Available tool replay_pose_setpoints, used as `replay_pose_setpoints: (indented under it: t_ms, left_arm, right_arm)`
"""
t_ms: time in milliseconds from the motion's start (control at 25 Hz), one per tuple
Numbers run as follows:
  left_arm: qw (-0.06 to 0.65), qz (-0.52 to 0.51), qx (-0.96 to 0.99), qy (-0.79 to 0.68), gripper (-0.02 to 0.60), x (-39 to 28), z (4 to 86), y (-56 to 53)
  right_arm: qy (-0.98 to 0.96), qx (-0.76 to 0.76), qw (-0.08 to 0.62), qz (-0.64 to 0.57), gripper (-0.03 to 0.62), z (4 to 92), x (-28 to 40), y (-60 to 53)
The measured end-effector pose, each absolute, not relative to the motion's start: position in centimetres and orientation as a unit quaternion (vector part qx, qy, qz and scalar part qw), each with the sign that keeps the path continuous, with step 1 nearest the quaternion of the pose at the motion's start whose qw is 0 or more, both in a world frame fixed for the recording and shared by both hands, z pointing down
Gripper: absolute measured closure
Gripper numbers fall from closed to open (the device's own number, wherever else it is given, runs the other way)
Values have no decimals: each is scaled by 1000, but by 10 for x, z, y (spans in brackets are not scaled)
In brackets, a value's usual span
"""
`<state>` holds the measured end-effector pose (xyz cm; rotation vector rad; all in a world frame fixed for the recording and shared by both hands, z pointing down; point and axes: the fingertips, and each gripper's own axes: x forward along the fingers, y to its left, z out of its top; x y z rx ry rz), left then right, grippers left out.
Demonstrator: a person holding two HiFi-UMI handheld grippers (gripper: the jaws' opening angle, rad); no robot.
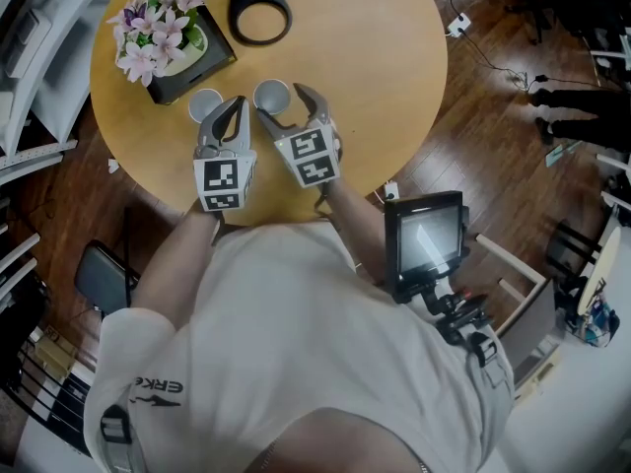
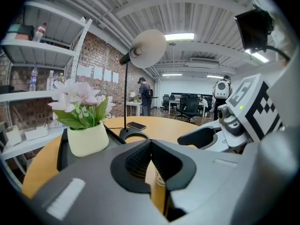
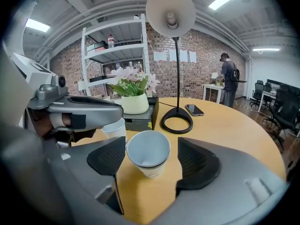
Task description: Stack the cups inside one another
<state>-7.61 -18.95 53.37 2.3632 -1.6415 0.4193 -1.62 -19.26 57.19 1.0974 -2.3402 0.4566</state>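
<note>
Two forearms reach forward side by side in the head view, tipping the left gripper [image 1: 237, 104] and right gripper [image 1: 284, 104] down over the round table [image 1: 375, 87] just short of the flower pot [image 1: 163, 42]; the first cup [image 1: 205, 103] stands nearest the pot, the second cup [image 1: 271, 95] one step farther from it. From the left gripper view, its jaws meet at the tips, clenched on nothing (the pot sits ahead to the left). From the right gripper view, the jaws stand released and wide, the second cup between the pads and touching neither, the first cup toward the pot, partly behind the left gripper.
</note>
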Motion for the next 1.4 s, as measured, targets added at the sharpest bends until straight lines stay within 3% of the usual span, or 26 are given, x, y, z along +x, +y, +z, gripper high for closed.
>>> replay_pose_setpoints:
  t_ms: [440,1080,1400]
  left_arm:
    - [99,137,798,-578,580,-79,518,-184]
    - [30,92,754,-650,580,-88,439,-162]
    - [10,72,735,-674,580,-115,419,-156]
  right_arm:
    - [-870,417,228,135,269,544,-12,-195]
    - [-894,433,112,18,555,424,0,-182]
    - [-901,424,96,-4,580,403,-21,-178]
